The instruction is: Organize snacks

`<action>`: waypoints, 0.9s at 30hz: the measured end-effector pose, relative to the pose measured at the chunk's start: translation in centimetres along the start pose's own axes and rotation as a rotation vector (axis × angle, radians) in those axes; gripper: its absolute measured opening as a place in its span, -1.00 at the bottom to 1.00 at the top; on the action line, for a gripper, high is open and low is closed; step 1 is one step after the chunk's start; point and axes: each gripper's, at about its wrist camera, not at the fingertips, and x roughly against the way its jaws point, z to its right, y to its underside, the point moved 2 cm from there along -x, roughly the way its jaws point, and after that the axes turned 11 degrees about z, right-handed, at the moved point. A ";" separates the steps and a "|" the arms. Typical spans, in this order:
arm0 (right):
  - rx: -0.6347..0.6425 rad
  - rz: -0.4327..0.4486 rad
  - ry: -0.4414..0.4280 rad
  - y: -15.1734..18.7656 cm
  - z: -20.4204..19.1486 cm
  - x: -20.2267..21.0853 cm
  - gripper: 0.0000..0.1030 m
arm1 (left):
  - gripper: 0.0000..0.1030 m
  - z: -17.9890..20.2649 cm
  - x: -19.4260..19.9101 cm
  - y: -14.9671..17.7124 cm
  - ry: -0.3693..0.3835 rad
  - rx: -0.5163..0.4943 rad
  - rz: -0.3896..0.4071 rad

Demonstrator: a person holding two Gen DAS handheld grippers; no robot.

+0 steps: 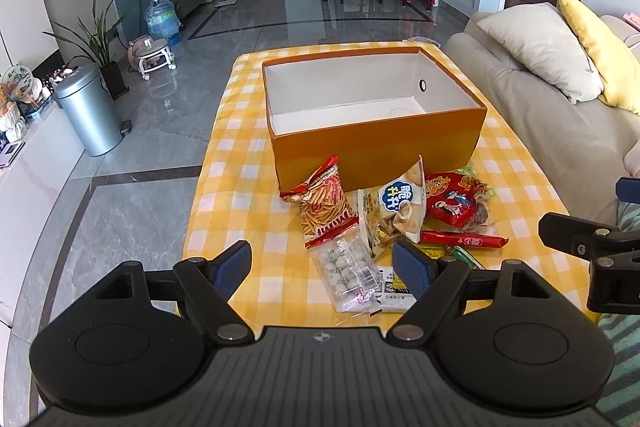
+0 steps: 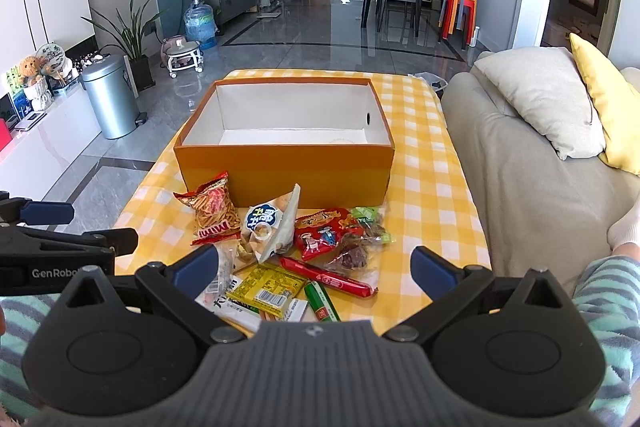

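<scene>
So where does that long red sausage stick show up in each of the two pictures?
Left wrist view: the red sausage stick lies lower right of centre, just beyond the tool's right finger.
Right wrist view: the red sausage stick lies near the bottom centre, running diagonally between the tool's two fingers.
Shared landmark: the orange box, open and empty, stands behind the snack pile in both.

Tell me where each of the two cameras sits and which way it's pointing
Left wrist: on the left gripper, facing forward over the snack pile at the orange box; its open fingers show, with the right gripper at the right edge.
Right wrist: on the right gripper, facing the same way; its open fingers show, plus the left gripper at the left edge and striped sleeves.
Shared: the box, the Mimi bag, the checkered tablecloth, sofa and room beyond.
</scene>
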 end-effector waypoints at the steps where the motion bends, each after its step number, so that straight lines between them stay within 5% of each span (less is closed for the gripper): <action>1: 0.000 0.001 0.000 0.0 0.0 0.0 0.92 | 0.82 0.0 0.0 0.0 0.000 -0.001 0.000; 27: 0.004 -0.007 -0.003 0.1 -0.3 -0.1 0.92 | 0.82 -0.1 0.0 0.2 -0.002 0.004 -0.005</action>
